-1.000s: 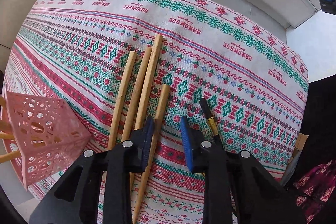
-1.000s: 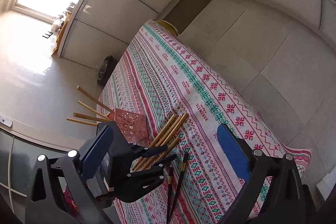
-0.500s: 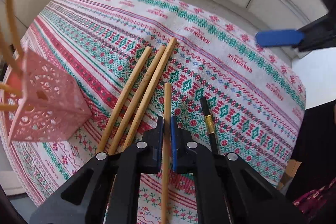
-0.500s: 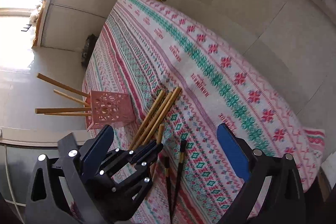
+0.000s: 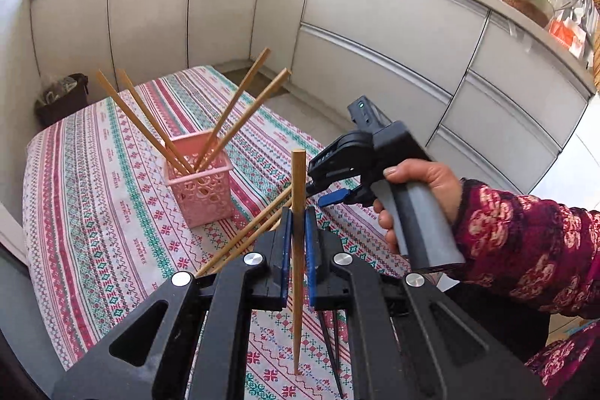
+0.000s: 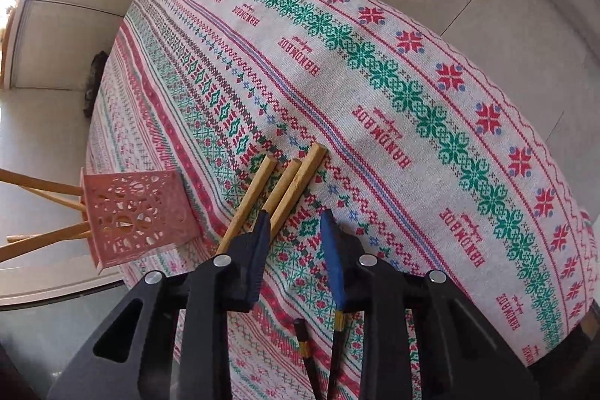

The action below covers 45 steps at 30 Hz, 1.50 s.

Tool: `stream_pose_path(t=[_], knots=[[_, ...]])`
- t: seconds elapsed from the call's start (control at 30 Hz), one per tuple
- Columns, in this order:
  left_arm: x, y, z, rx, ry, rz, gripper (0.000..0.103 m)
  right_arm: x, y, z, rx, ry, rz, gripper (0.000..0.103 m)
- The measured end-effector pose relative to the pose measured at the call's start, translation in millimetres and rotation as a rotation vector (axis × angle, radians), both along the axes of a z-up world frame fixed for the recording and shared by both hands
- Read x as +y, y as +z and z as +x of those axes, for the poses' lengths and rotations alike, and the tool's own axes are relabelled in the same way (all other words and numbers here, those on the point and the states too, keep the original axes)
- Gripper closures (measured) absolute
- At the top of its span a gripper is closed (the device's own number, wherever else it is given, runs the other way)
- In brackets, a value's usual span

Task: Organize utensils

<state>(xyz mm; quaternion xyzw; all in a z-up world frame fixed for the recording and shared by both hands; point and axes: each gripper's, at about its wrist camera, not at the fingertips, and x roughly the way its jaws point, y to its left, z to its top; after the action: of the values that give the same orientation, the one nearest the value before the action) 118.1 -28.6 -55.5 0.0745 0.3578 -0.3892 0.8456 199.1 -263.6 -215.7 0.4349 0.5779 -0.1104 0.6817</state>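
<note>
My left claw [image 5: 297, 242] is clenched mid-shaft on a light, stiff, slippery wooden chopstick [image 5: 298, 182], frame centre, while my right claw [image 6: 296, 231] closes, gripping nothing.

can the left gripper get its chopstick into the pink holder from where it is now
Probably yes. The left gripper is shut on a chopstick, lifted off the cloth, and the pink holder stands just ahead, top open, though four chopsticks already lean inside.
</note>
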Motion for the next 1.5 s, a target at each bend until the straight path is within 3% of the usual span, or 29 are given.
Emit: stream_pose_path(t=[0.07,0.3,0.5,0.6,0.67,0.83,0.93,1.03,1.3,1.5], knots=[[8,10,-6,-0.028,-0.003,-0.025,0.097,5,-3,10,0.036,0.012,-0.043,0.087],[24,39,-22,-0.108,0.002,-0.096,0.097,12,-4,30,0.08,-0.02,-0.104,0.089],[31,54,-34,-0.125,0.013,-0.132,0.097,16,-4,35,0.034,-0.041,-0.136,0.092],[35,57,-35,-0.13,0.026,-0.139,0.097,15,-2,24,0.003,0.041,-0.164,0.095],[37,57,-35,-0.131,0.032,-0.142,0.097,10,0,18,0.034,0.068,-0.169,0.095],[36,55,-32,-0.12,0.033,-0.145,0.097,-8,-5,6,0.068,0.029,-0.089,0.093],[37,54,-32,-0.117,0.039,-0.141,0.097,-4,-2,9,0.072,-0.007,-0.113,0.09],[40,56,-31,-0.12,0.051,-0.147,0.097,-1,0,15,0.063,-0.033,-0.151,0.093],[48,61,-32,-0.13,0.093,-0.173,0.097,-5,2,-22,-0.166,-0.087,-0.098,0.093],[52,69,-36,-0.155,0.146,-0.189,0.097,22,62,-66,-0.413,0.023,-0.207,0.093]])
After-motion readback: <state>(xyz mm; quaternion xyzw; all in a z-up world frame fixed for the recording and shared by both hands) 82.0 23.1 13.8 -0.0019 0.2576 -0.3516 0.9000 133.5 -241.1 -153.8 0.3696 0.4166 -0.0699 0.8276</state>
